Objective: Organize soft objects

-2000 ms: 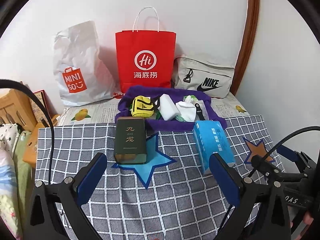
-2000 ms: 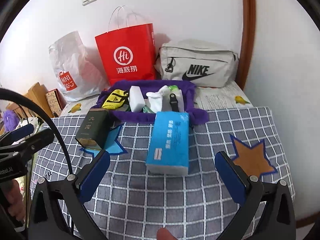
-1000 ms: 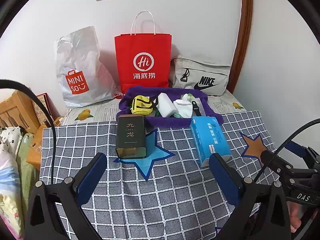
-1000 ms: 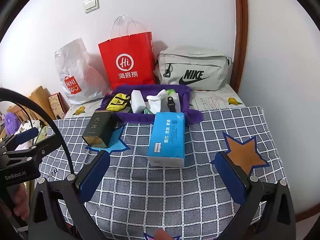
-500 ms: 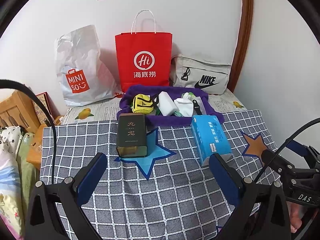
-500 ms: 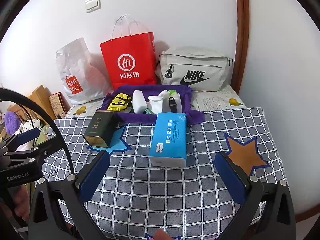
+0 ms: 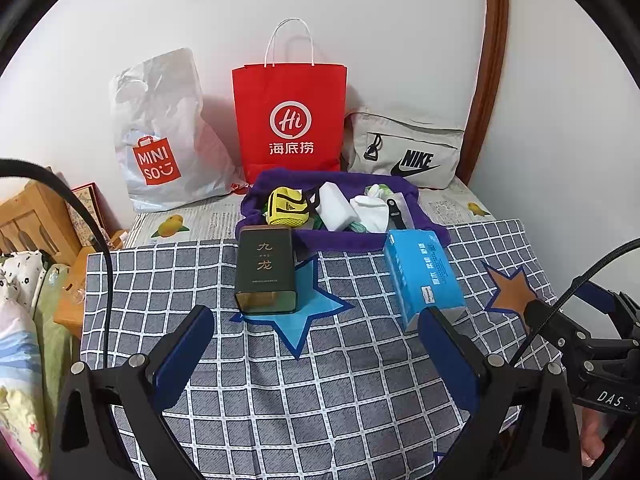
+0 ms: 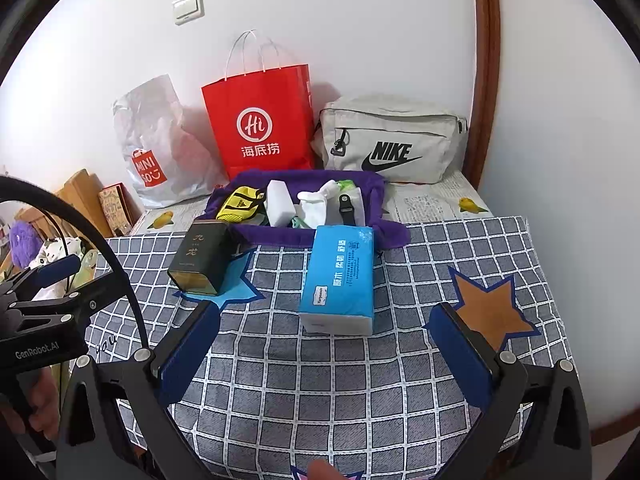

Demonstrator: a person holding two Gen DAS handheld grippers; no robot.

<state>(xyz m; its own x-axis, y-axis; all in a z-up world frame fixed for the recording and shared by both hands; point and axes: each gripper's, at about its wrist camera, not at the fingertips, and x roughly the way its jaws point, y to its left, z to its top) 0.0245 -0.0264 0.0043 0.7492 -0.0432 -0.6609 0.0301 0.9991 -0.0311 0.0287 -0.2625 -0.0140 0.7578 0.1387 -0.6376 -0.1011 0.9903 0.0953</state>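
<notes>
Two grippers: both held low over the near part of the table, neither touching any object.
Left gripper [image 7: 316, 338]: fingers [image 7: 186, 354] spread wide, nothing between them; dark tea tin just beyond the gap.
Right gripper [image 8: 326, 342]: fingers [image 8: 460, 354] spread wide, nothing held; tissue pack lies ahead between them, apart from both pads.
Table [image 7: 340, 392]: covered with a grey grid-pattern cloth bearing blue and orange star patches.
Dark tea tin [image 7: 265, 270]: lying on its side on the blue star, left of centre.
Tissue pack [image 8: 340, 276]: blue, lying flat, far end touching the purple tray's front edge.
Purple tray [image 7: 340, 236]: soft fabric, at the far edge of the cloth; holds the soft items.
Yellow pouch [image 7: 285, 206]: left end of tray.
White block [image 7: 334, 206]: middle of tray, tilted.
White sock [image 7: 370, 210]: right of the block, beside a black strap.
Back row, left to right: Miniso bag [image 7: 160, 132], red paper bag [image 7: 289, 120], Nike bag [image 7: 404, 148], all against the white wall.
Room: wooden furniture at far left; brown door frame at right.
</notes>
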